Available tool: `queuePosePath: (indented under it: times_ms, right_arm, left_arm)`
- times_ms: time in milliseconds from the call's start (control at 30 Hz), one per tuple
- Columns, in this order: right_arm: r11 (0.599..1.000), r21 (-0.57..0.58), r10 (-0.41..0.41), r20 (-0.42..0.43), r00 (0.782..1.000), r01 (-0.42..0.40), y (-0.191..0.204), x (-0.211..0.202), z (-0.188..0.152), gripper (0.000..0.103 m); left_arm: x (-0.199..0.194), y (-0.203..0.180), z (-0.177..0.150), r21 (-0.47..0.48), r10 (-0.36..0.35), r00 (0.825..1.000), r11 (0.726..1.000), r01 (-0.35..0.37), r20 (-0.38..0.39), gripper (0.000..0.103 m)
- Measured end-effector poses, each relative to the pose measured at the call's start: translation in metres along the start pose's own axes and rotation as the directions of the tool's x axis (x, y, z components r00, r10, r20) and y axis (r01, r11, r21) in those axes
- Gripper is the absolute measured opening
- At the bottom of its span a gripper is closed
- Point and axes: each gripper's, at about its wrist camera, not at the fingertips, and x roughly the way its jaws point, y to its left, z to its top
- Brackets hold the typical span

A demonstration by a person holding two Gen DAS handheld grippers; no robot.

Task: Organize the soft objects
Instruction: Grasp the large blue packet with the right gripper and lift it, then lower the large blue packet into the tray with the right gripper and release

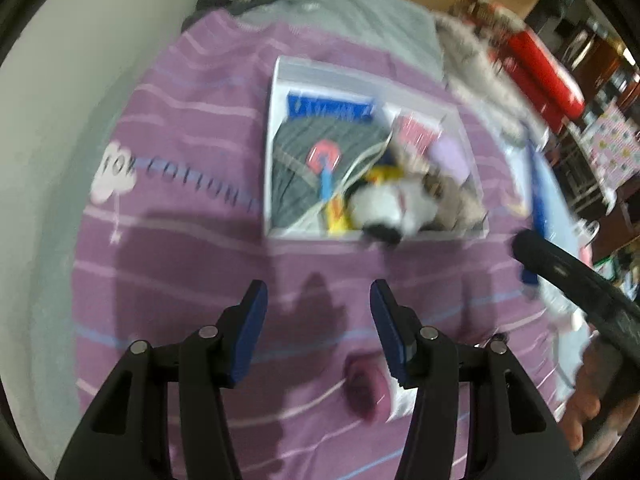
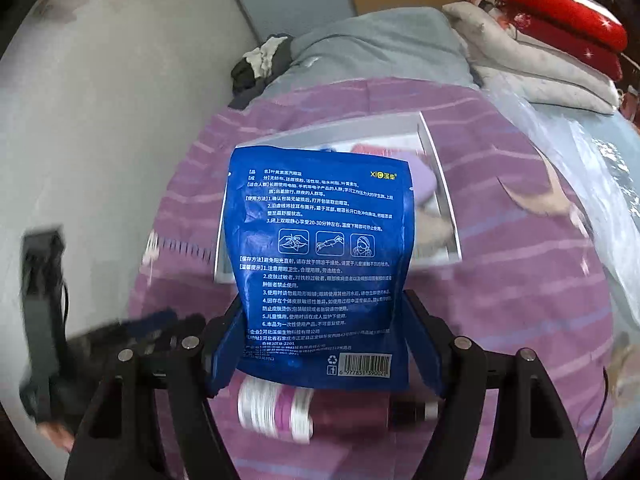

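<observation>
My right gripper (image 2: pixel 322 300) is shut on a blue printed packet (image 2: pixel 320 256) and holds it upright above the purple striped bedspread (image 2: pixel 500 300). Behind the packet lies a white box (image 2: pixel 438 184) with pink and lilac soft things in it. In the left wrist view the same box (image 1: pixel 276 92) holds another blue packet (image 1: pixel 328 108), a grey cloth (image 1: pixel 304 168) and a white plush toy (image 1: pixel 384 204). My left gripper (image 1: pixel 318 292) is open and empty above the bedspread, short of the box. A maroon soft thing (image 1: pixel 366 388) lies below it.
A pink and white rolled item (image 2: pixel 276 408) lies on the bedspread under the packet. Folded red and white quilts (image 2: pixel 560 24) are stacked at the far right. A dark bundle of cloth (image 2: pixel 260 64) sits by the wall (image 2: pixel 100 120). Clear plastic (image 2: pixel 600 168) covers the bed's right side.
</observation>
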Motion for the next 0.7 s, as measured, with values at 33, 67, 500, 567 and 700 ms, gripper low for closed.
queuePosePath:
  times_ms: [33,67,500,567,700]
  right_arm:
    - [1.0,0.002,-0.003,-0.01,1.0,0.003,0.0,0.006,0.008,0.074]
    - [1.0,0.003,-0.012,-0.019,1.0,0.012,-0.001,0.012,0.016,0.074]
    - [0.996,0.085,-0.038,0.035,0.999,0.035,-0.024,0.073,0.082,0.092]
    - [0.985,0.168,0.019,0.028,0.999,-0.024,-0.036,0.079,0.085,0.1]
    - [0.975,0.213,0.063,0.039,0.997,-0.07,-0.045,0.081,0.087,0.103]
  left_arm:
    - [0.003,0.0,0.005,-0.017,-0.028,1.0,0.999,0.028,0.0,0.055]
    - [0.006,0.0,0.009,-0.031,-0.047,0.999,0.998,0.047,-0.007,0.055]
    - [0.037,-0.024,0.045,-0.023,-0.005,0.991,1.0,0.008,0.133,0.055]
    - [0.041,-0.025,0.043,-0.019,0.008,0.991,1.0,-0.006,0.136,0.055]
    - [0.043,-0.026,0.045,-0.014,0.077,0.986,0.997,-0.076,0.147,0.055]
